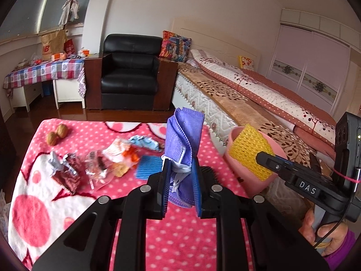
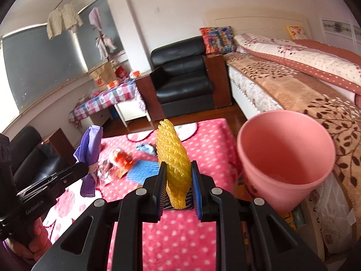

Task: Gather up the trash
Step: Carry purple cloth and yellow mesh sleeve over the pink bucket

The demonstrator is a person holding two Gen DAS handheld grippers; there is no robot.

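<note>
Far left of my left claw, two walnuts (image 1: 56, 134) are sitting on the pink dotted blanket (image 1: 180, 237). Ahead-left, crumpled wrappers (image 1: 90, 167) and a blue foam net (image 1: 149, 166) are lying loose. My left claw (image 1: 180, 171) is clamping a purple face mask (image 1: 183, 140) upright. My right claw (image 2: 178, 174) is pinching a yellow foam net (image 2: 174, 158). Just right of it, the pink bin (image 2: 286, 158) is standing tilted, mouth toward me.

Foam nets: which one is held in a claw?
The yellow net, clamped upright in the right claw; the blue net lies flat on the pink blanket.
</note>
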